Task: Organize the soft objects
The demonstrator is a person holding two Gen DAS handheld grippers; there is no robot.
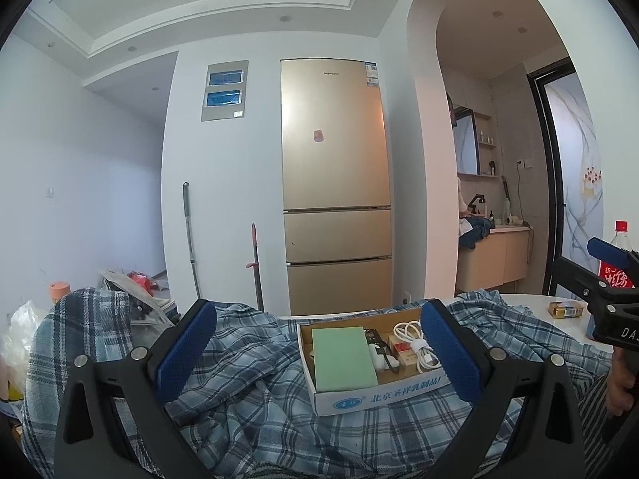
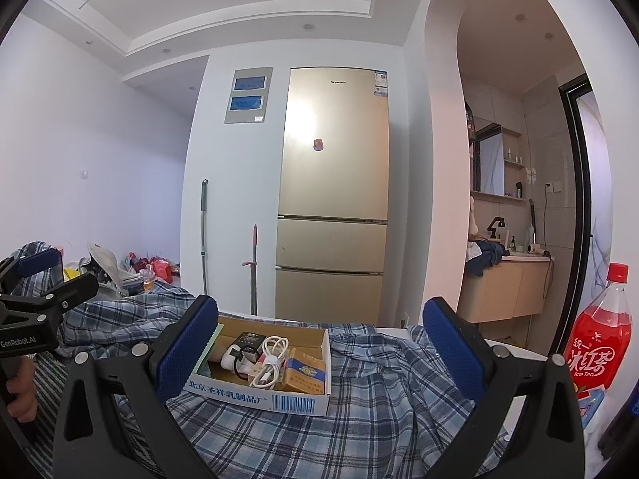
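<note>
Plaid cloth [image 1: 247, 399] half-hidden beneath cardboard box [image 1: 359, 395], both claws [image 1: 319, 353] [image 2: 319, 349] spread wide.

Gold three-door fridge [image 1: 335, 183] against white wall. Left of fridge: grey wall panel [image 1: 225, 90] with two blue windows, two mop handles [image 1: 191, 235] leaning below. Right of fridge: arched opening to tiled washroom, vanity cabinet [image 1: 493, 257], mirror. Recessed ceiling lights above.

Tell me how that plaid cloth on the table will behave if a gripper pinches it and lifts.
The plaid cloth lies in loose folds and wrinkles, so it will probably hang limp rather than hold a shape. The cardboard box sits on top of it, so lifting or pulling likely drags or tips the box. Both grippers, left and right, are open above it.
</note>
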